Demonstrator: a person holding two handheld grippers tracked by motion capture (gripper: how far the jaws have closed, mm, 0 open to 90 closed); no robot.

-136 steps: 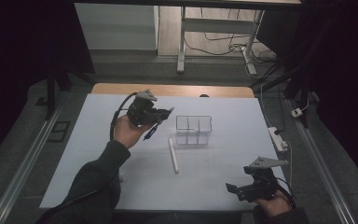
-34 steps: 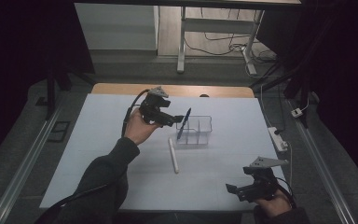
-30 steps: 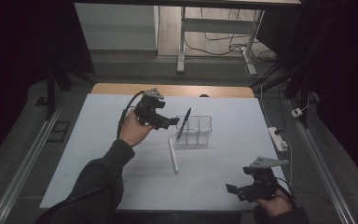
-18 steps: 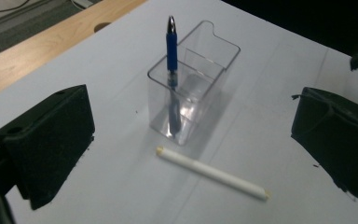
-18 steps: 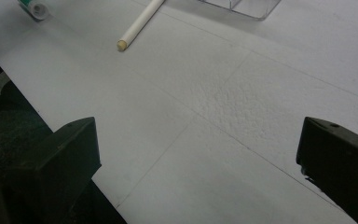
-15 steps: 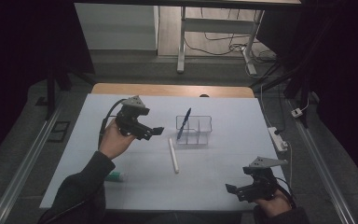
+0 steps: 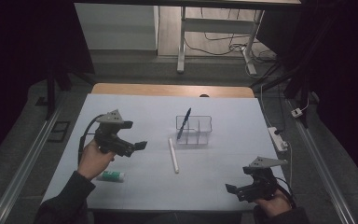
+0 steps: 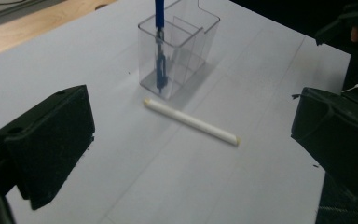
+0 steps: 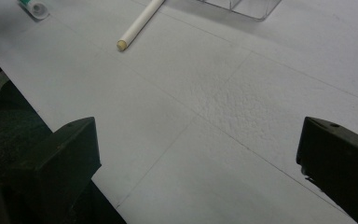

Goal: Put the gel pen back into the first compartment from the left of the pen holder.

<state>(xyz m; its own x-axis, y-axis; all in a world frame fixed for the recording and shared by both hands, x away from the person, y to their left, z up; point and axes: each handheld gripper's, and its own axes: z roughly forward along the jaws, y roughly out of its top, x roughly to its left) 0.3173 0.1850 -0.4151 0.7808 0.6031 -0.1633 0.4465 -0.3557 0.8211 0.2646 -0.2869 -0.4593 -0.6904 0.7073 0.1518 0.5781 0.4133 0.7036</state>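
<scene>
Blue pen (image 7: 183, 123) is standing tilted in the left-hand compartment of the clear organiser (image 7: 194, 130), tip down, top leaning out over the rim. Left hand-held gripper (image 7: 137, 147) is hovering over the desk (image 7: 223, 182) well to the left of that organiser, its jaws spread wide with nothing between them; they have just been opening the last bit. From the left gripper view both black jaws are framing the white stick (image 8: 191, 122), which is lying flat just in front of the organiser (image 8: 177, 44), one end close to its base, though whether the two are touching is hard to call from here. The pen (image 8: 159, 42) is showing through the clear wall.

Right hand-held gripper (image 7: 233, 191) is sitting low at the near right corner of the desk, jaws likewise standing apart and empty, pointing left across the white surface. A small green-and-white tube (image 7: 110, 176) is lying on the desk just beside the left wrist, well apart from the stick (image 7: 173, 155). In the right gripper view the stick's near end (image 9: 121, 45) and the tube (image 9: 33, 6) are both peeking in at the top.
</scene>
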